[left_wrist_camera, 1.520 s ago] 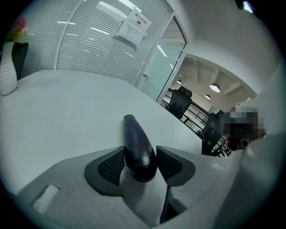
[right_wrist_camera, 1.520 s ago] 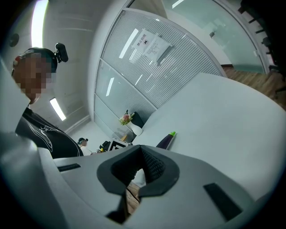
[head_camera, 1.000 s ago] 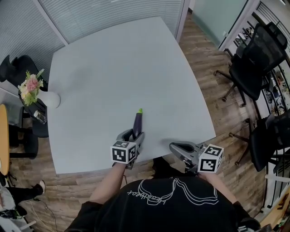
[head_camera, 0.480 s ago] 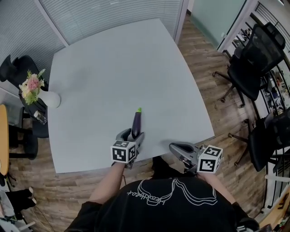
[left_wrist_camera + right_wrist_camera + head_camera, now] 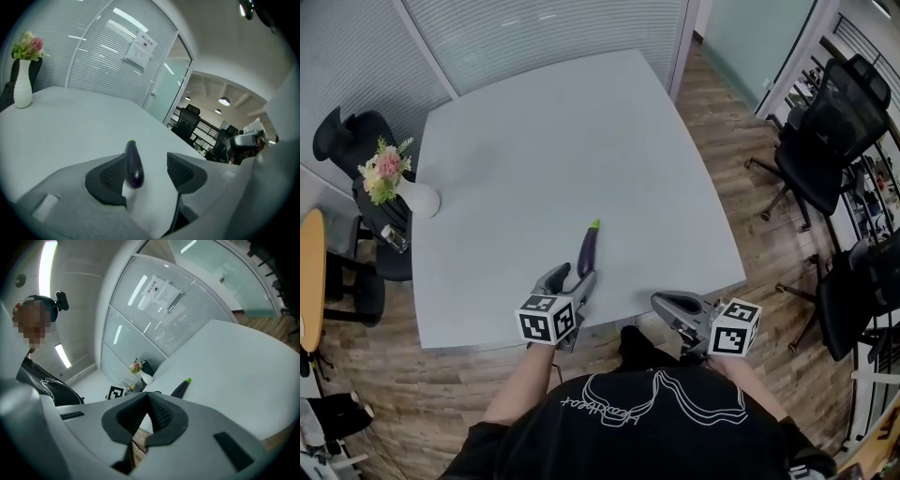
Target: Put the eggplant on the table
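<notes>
The eggplant (image 5: 588, 247), dark purple with a green stem, lies flat on the white table (image 5: 562, 141) near its front edge. My left gripper (image 5: 572, 278) hovers just behind and above its blunt end, jaws open. In the left gripper view the eggplant (image 5: 133, 161) shows between the pads, nearer the left one, resting on the table and not squeezed. My right gripper (image 5: 661, 302) hangs at the table's front edge to the right, its pads together with nothing in them. The right gripper view shows the eggplant (image 5: 180, 389) beyond the right gripper (image 5: 149, 397).
A white vase of flowers (image 5: 420, 200) stands at the table's left edge. Black office chairs (image 5: 825, 141) stand on the wood floor to the right, another black chair (image 5: 356, 141) is at the left, and a glass partition with blinds runs behind the table.
The left gripper's jaws have spread and the gripper has lifted and drawn back a little from the eggplant, which stays on the table. The right gripper has hardly moved.
</notes>
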`<state>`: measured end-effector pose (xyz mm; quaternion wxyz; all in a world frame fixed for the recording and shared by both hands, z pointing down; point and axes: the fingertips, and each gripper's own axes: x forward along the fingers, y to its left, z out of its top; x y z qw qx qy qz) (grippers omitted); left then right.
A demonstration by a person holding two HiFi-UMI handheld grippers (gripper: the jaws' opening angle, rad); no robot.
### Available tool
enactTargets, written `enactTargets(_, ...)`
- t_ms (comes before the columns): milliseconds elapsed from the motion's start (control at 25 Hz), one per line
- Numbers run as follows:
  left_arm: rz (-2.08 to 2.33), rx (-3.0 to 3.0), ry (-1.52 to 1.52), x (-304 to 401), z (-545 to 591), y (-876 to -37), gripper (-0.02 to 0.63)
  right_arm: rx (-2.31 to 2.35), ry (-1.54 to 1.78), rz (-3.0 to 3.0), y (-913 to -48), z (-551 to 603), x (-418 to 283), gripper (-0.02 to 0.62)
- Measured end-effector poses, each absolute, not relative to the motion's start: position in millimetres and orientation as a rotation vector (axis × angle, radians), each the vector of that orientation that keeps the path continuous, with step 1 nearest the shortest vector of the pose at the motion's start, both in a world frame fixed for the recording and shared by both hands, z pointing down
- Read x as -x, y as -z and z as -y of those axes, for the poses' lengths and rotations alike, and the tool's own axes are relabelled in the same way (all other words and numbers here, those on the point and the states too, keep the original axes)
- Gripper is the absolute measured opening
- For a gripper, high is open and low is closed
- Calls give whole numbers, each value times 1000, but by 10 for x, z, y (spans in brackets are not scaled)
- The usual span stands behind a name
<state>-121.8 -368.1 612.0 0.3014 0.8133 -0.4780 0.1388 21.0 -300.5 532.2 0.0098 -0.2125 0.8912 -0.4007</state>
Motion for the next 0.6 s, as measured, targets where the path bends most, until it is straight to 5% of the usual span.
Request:
enactTargets(200, 1166, -2243, -238, 1136, 3397, -5639, 254, 630, 1206, -2790, -5201, 2858, -96, 9)
enactTargets(600, 982, -2413, -90, 847, 2709, -4782, 107, 569, 1065, -2831, -4859, 2529, 56, 9)
